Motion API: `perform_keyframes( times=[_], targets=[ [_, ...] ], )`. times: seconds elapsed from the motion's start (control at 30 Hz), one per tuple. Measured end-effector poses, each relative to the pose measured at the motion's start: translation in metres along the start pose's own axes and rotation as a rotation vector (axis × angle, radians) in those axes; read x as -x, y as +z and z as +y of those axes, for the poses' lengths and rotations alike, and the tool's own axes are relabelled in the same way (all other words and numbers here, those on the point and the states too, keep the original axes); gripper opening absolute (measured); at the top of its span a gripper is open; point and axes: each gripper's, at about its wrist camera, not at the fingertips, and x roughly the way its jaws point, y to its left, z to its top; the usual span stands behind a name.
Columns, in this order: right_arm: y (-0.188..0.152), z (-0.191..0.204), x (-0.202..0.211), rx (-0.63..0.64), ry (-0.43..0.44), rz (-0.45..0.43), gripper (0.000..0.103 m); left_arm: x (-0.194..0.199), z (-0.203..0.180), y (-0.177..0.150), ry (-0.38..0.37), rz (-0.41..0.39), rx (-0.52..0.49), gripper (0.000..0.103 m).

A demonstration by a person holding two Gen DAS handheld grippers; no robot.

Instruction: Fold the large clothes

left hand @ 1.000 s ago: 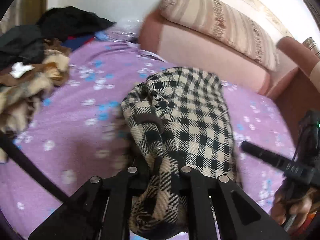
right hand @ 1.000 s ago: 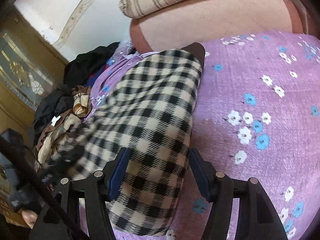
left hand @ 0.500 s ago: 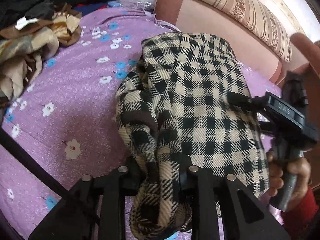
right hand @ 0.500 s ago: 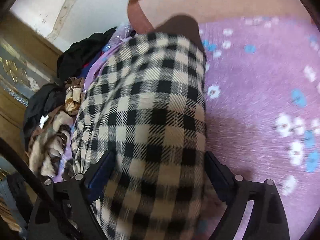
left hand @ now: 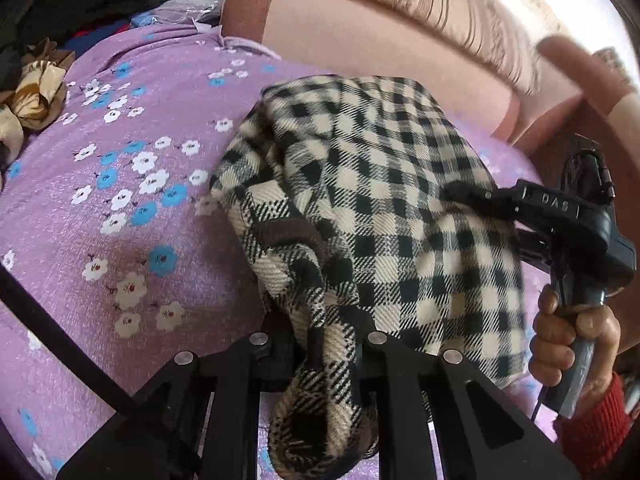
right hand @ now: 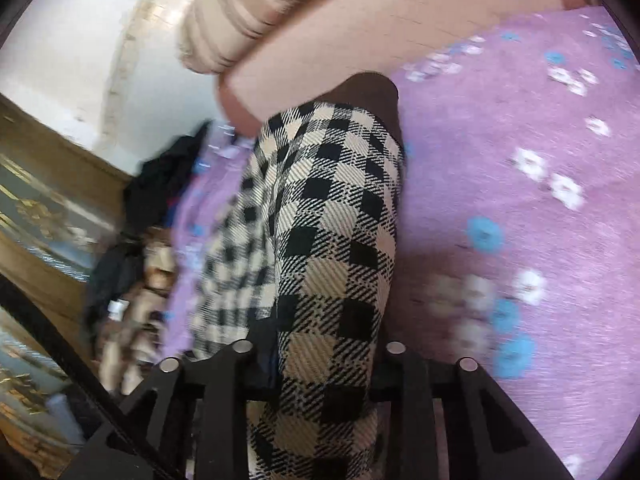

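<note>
A black-and-cream checked garment [left hand: 380, 200] lies bunched on the purple flowered cover [left hand: 120, 240]. My left gripper [left hand: 324, 348] is pinching a gathered fold at the garment's near end, jaws closing on it. At the right, a person's hand [left hand: 572, 340] in a red sleeve holds my right gripper [left hand: 492, 220], whose fingers straddle the garment's right edge. In the right wrist view the garment [right hand: 332, 240] runs up between the jaws of that gripper [right hand: 320, 356], which are closing with the cloth squeezed narrow between the pads. A dark brown lining shows at its far end.
A pink padded backrest [left hand: 360, 40] with a striped pillow [left hand: 440, 12] borders the far side. A heap of brown and dark clothes [left hand: 36, 88] lies at the far left. A wooden cabinet [right hand: 40, 200] stands beyond the cover's [right hand: 520, 200] left edge.
Both grippers have dropped closer to the cover with the garment. The right gripper's jaws, wide around the cloth before, have narrowed onto it, and it has rolled. The left grip holds the same fold.
</note>
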Motion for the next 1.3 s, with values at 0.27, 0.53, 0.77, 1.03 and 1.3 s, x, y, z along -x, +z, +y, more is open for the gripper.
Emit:
perform_keyframes(
  times=[0.27, 0.53, 0.77, 1.03, 1.3],
  targets=[
    [-0.008, 0.009, 0.047, 0.097, -0.189, -0.132, 0.063, 0.016, 0.045, -0.019, -0.096, 0.077, 0.128, 0.026],
    [-0.018, 0.095, 0.041, 0.285, -0.059, -0.077, 0.029, 0.051, 0.081, -0.024, -0.154, 0.029, 0.181, 0.030],
    [-0.045, 0.125, -0.069, 0.209, 0.046, 0.125, 0.027, 0.076, 0.106, -0.015, 0.038, -0.091, 0.202, 0.035],
    [-0.125, 0.150, -0.100, 0.271, 0.185, 0.289, 0.026, 0.093, 0.131, -0.010, 0.114, -0.171, 0.266, 0.044],
    [-0.146, 0.152, -0.026, 0.401, 0.216, 0.214, 0.026, 0.087, 0.111, -0.012, 0.153, -0.178, 0.199, 0.053]
  ],
)
